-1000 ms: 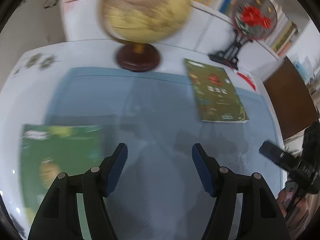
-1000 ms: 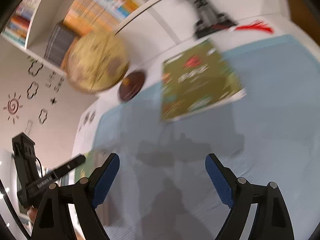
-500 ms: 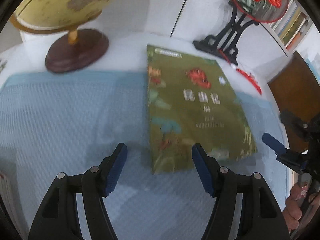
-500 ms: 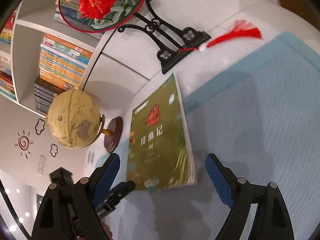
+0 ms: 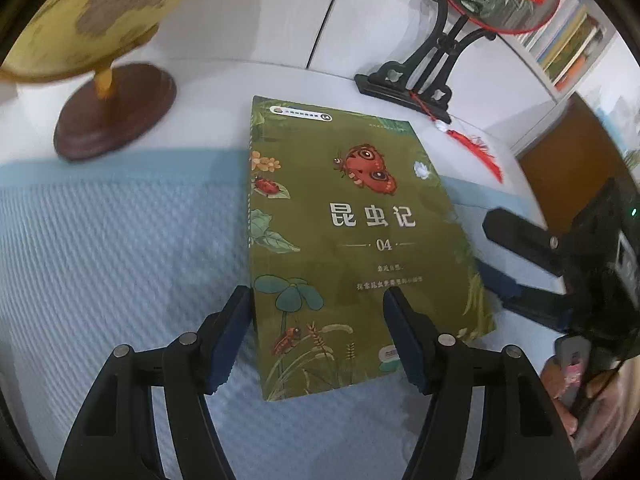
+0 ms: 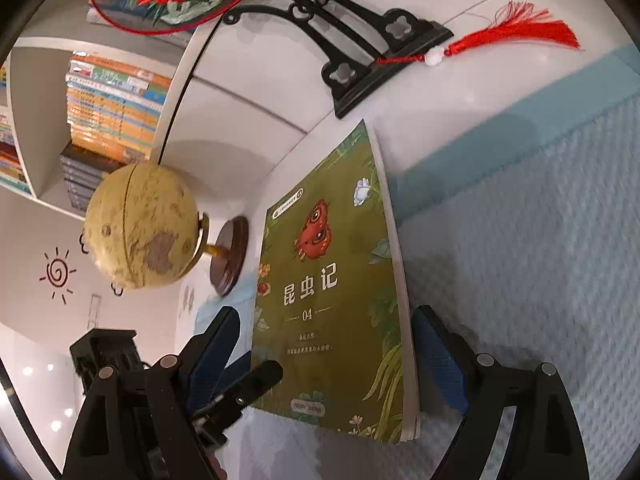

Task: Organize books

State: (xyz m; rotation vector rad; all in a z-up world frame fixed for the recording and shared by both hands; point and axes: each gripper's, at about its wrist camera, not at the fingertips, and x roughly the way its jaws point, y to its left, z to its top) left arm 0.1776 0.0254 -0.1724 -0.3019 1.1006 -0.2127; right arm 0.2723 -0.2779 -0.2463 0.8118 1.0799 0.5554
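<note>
L wrist view: left gripper [image 5: 318, 332] spread, blue pads either side of the near left part of the green book [image 5: 352, 240]. The left pad sits just beside the book's spine edge and the right pad sits over the cover; can't tell if either touches, nothing is pinched. Book lies flat, cover up, red moth and "04" on it. Its near part is on the blue mat [image 5: 112, 248], its far end on the white table [image 5: 224, 84]. Globe [image 5: 92, 12] on a brown base at far left, blurred. Embroidered fan on black stand [image 5: 432, 68] at far right, red tassel [image 5: 476, 148] trailing off it beside the book's far right corner. Right gripper [image 5: 516, 264] comes in from the right edge, its tips just beside the book's right edge. A hand [image 5: 568, 384] is below it, partly hidden.

R wrist view: right gripper [image 6: 340, 356] spread wide, with the book's [image 6: 332, 280] near end between the pads. The right pad is just beside the page edge, the left pad is apart from the spine; no pinch. Left gripper's [image 6: 240, 384] fingers poke in at near left, at the book's near left corner. Globe [image 6: 140, 228] is left of the book; stand [image 6: 360, 52] and tassel [image 6: 520, 36] are far; bookshelves [image 6: 112, 100] with stacked books are at far left, behind. Mat [image 6: 540, 220] is on the right.
</note>
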